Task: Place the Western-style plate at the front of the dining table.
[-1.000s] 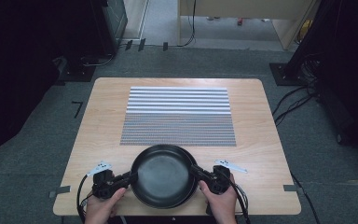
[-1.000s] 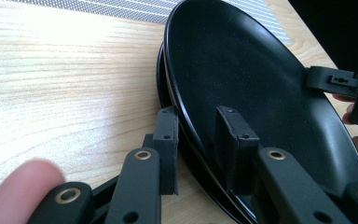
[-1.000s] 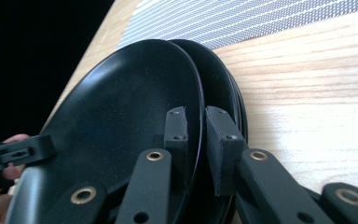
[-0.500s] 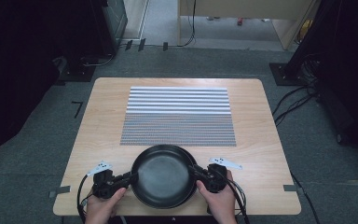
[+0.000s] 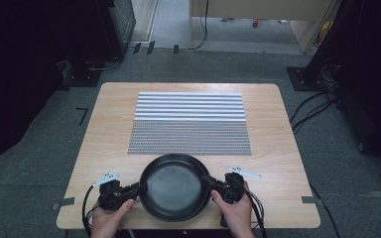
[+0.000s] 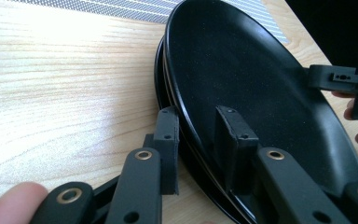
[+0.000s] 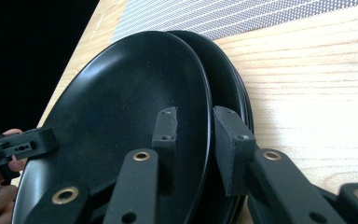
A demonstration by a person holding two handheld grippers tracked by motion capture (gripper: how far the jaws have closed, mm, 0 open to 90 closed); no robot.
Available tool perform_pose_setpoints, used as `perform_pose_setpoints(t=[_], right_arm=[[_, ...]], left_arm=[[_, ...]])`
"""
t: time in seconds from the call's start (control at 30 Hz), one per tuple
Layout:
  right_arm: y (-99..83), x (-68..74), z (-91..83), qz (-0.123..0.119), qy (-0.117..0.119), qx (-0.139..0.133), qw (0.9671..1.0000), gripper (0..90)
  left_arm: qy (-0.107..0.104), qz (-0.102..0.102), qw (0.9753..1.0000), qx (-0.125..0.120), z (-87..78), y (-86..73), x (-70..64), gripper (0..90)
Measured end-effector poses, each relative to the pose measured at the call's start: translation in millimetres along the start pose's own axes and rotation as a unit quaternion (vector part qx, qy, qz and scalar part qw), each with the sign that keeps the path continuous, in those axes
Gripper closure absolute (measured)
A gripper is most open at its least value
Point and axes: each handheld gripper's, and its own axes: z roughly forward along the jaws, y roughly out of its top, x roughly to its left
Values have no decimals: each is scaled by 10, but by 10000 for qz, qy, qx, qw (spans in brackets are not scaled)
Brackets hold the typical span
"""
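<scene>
Plates (image 5: 175,186), black and stacked, sit at the table's (image 5: 104,129) near edge, just in front of the striped mat (image 5: 189,124). Left gripper (image 5: 135,188) and right gripper (image 5: 211,181) each straddle the top plate's rim on opposite sides, jaws pinching it. Stiff, glossy and probably slick, likely breakable; the thin rim is the only hold, so lift level with both sides together.

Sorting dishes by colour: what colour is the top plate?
Black, matte; the top plate shows best in the high view.
</scene>
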Motion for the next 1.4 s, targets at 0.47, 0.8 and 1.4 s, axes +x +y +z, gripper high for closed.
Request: perform_pose_setpoints(t=[0.47,0.8,1.4], right_arm=[[-96,61,65,-66,188,162,9997,756],[-124,83,122,-338,21,104,9994,738],[-88,-65,127,964,557,50,9938,850]], left_arm=[[-189,-280,9993,-154,-253,22,82,744],[21,-4,9998,-173,-224,21,66,755],[-201,-162,9996,74,-142,-15,30,723]])
